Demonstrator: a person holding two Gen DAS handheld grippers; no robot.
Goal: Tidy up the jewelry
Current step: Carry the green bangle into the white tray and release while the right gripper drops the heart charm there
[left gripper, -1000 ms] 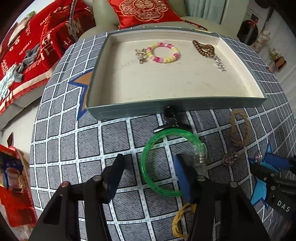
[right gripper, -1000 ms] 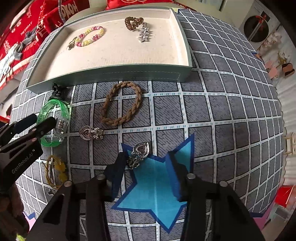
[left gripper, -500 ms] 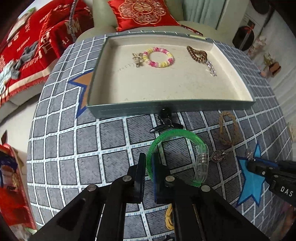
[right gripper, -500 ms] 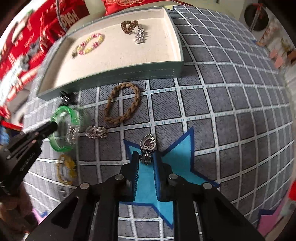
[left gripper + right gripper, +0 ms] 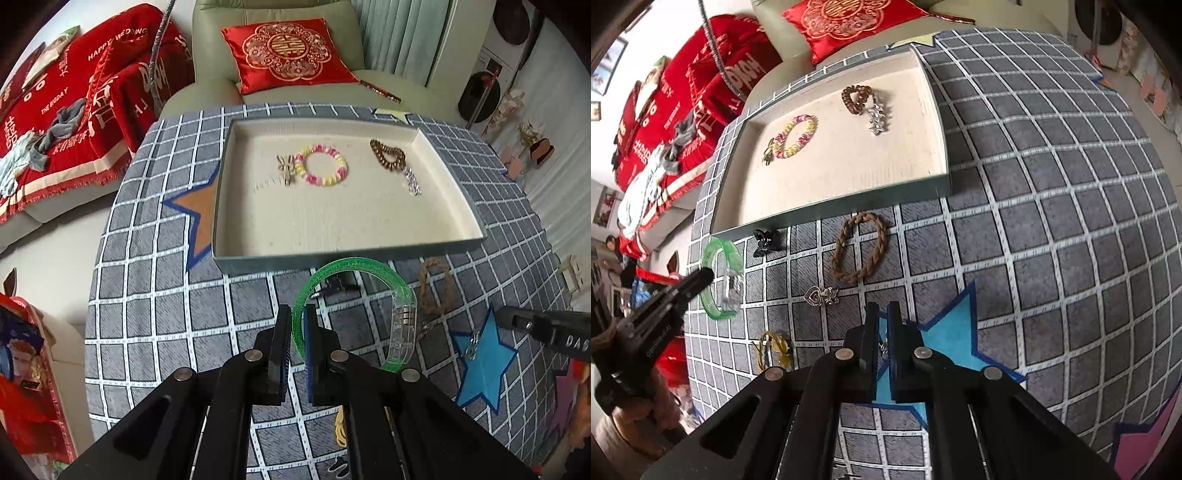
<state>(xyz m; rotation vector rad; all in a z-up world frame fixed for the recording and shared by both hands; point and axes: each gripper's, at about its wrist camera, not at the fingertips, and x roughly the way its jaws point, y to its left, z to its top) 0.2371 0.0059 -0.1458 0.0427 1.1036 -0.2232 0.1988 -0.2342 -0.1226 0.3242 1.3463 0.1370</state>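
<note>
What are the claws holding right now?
Left claw shut on green bangle. Right claw shut on silver charm. Tray ahead, path clear.

The red blanket [image 5: 74, 122] draped over the sofa at the left carries white print: "HAPPY WEDDING" near its top edge, "THE BIGDAY" lower down, and large white Chinese characters that are partly folded away and cannot be read whole. The red cushion [image 5: 288, 51] on the green armchair bears a gold embroidered double-happiness sign inside a round floral frame. On the black body of the right gripper [image 5: 476, 339], seen from the left wrist, stand the white letters "DAS", cut off at the picture's edge. The left gripper [image 5: 705, 275], seen from the right wrist, has small white lettering along its side, too blurred to read
</note>
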